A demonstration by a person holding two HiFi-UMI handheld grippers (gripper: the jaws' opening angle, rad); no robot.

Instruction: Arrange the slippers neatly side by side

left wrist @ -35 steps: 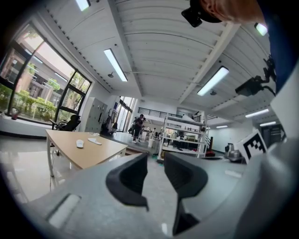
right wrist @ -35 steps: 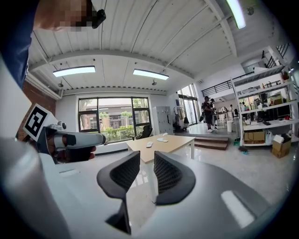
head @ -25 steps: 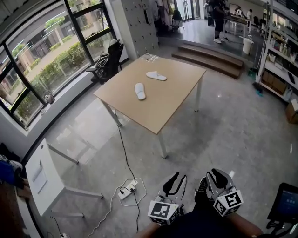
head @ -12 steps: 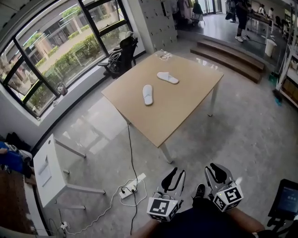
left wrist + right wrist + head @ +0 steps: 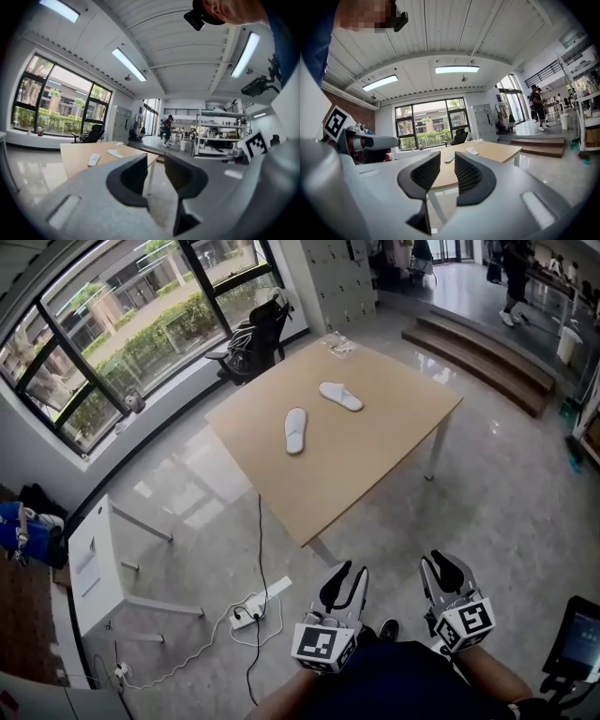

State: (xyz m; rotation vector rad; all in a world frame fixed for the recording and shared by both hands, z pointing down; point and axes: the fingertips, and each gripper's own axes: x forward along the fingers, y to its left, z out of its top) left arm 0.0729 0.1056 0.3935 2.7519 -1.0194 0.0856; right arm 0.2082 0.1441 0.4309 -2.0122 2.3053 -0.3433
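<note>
Left gripper point(image 5: 345, 576) and right gripper point(image 5: 441, 568) are hovering jaws apart, empty, well short of table point(image 5: 375, 451); probably worth squaring up on far slipper point(image 5: 340, 396) first.

White near slipper point(image 5: 295, 430) and white far slipper point(image 5: 340, 396) on a light tan table point(image 5: 375, 456), glossy pale grey floor point(image 5: 525, 484) around the table, black chair point(image 5: 260, 334) beyond the table, left gripper point(image 5: 345, 570) and right gripper point(image 5: 442, 563) grey, black-jawed, with black-and-white square markers.

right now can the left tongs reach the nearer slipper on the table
Probably not. The left tongs hang open, well short of the table; the nearer slipper lies mid-table. Nothing stands between them.
</note>
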